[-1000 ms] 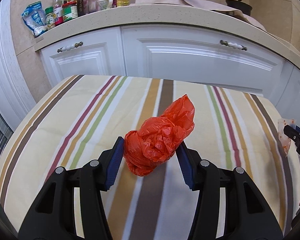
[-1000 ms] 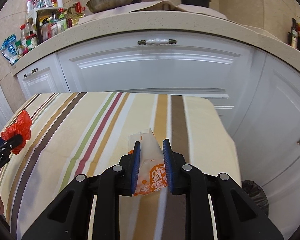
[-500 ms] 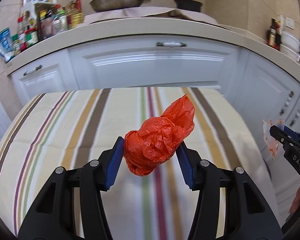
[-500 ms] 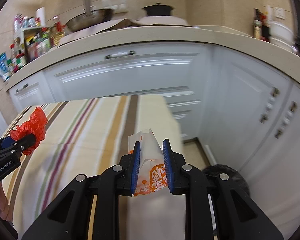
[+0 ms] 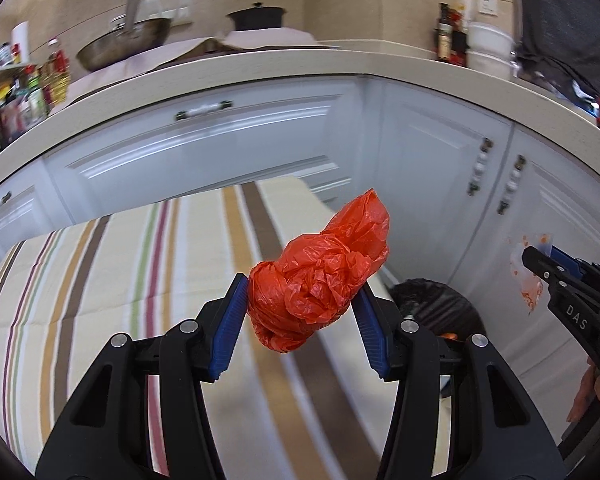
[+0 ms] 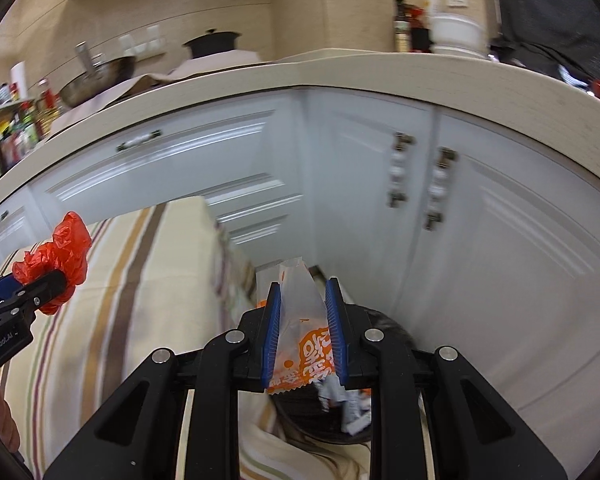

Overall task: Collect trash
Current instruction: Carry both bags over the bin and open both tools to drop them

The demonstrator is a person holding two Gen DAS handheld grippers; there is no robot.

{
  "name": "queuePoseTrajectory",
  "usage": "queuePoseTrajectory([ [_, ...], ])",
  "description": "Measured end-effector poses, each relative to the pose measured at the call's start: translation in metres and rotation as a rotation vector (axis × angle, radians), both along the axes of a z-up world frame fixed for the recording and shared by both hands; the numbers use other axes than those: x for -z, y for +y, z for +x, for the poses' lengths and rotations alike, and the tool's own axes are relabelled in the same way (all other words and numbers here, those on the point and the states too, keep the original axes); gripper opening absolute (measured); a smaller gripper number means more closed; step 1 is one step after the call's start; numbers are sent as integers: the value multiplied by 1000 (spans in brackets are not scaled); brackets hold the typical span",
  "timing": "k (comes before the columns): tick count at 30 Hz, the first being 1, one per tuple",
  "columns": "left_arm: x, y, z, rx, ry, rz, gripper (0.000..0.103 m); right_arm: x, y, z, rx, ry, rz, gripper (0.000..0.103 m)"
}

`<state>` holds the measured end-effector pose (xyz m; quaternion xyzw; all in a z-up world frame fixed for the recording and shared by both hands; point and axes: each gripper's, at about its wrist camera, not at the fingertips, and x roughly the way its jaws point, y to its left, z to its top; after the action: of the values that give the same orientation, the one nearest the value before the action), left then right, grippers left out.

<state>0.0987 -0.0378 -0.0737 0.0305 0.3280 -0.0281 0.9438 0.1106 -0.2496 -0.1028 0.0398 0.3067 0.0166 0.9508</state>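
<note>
My left gripper (image 5: 302,312) is shut on a crumpled red plastic bag (image 5: 320,276), held above the right part of the striped table (image 5: 100,280). The bag also shows at the left of the right wrist view (image 6: 56,256). My right gripper (image 6: 303,320) is shut on a white and orange snack wrapper (image 6: 300,320), held just above a black-lined trash bin (image 6: 396,336) on the floor beside the table. In the left wrist view the bin (image 5: 432,304) lies right of the table and the right gripper (image 5: 540,260) holds the wrapper (image 5: 524,276) at far right.
White kitchen cabinets (image 5: 228,140) under a beige counter (image 5: 340,64) stand close behind the table and bin. The counter holds a pan (image 5: 124,40), a black pot (image 5: 256,16) and bottles (image 5: 28,92). Several wrappers lie in the bin (image 6: 352,412).
Both grippers have swung right with their loads. The right gripper went from above the table to above the bin. The left gripper moved from the table's middle toward its right edge.
</note>
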Motion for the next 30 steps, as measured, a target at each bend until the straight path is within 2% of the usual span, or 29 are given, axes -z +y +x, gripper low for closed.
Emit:
queuePoseTrajectory([
  [5, 3, -44, 3, 67, 4, 0, 51, 0, -28, -5, 47, -3, -1, 23],
  [13, 13, -99, 14, 122, -3, 9, 51, 7, -66, -8, 102, -10, 7, 23],
  [30, 55, -160, 49, 138, 16, 62, 51, 43, -99, 24, 107, 18, 43, 23],
])
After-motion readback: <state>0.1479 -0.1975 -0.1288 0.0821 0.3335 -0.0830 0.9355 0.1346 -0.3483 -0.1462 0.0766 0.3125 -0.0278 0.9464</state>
